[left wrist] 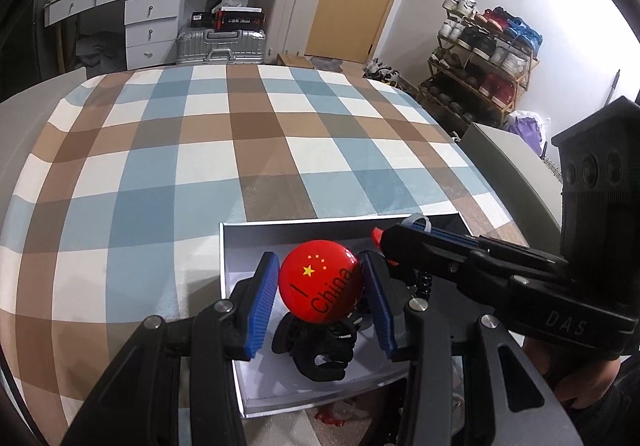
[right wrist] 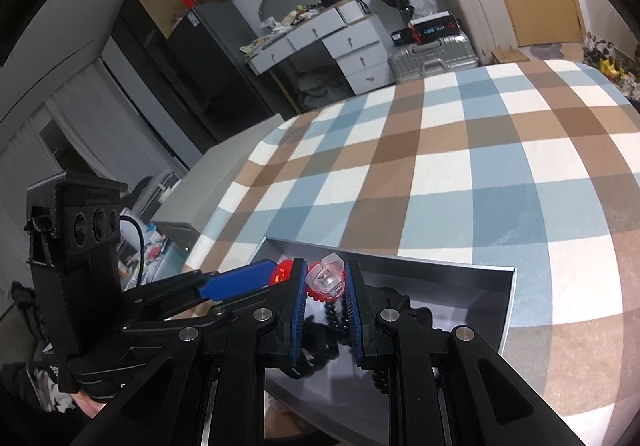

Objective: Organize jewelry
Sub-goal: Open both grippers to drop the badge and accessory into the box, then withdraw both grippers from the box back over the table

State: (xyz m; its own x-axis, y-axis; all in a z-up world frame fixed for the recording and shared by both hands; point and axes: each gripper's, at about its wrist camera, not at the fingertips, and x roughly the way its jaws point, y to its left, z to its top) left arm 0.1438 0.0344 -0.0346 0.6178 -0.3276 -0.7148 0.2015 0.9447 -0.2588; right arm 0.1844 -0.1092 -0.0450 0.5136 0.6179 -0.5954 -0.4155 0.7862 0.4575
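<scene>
My left gripper [left wrist: 318, 258] is shut on a round red badge [left wrist: 320, 286] with yellow stars and the word "China", held just above the open grey box [left wrist: 225, 286]. Under the badge, a black hair claw [left wrist: 320, 354] lies in the box. My right gripper [right wrist: 325, 266] is shut on a clear plastic piece [right wrist: 326, 278] with red beads [right wrist: 314, 292] attached, also over the box [right wrist: 509, 306]. In the left wrist view the right gripper [left wrist: 385, 238] reaches in from the right, close beside the badge. A black beaded strand [right wrist: 332, 316] lies beneath it.
The box rests near the front edge of a blue, brown and white checked cloth [left wrist: 240, 149]. A small red item [left wrist: 332, 416] lies in front of the box. A hand [left wrist: 560, 370] holds the right gripper. Drawers, suitcases and a shoe rack stand far behind.
</scene>
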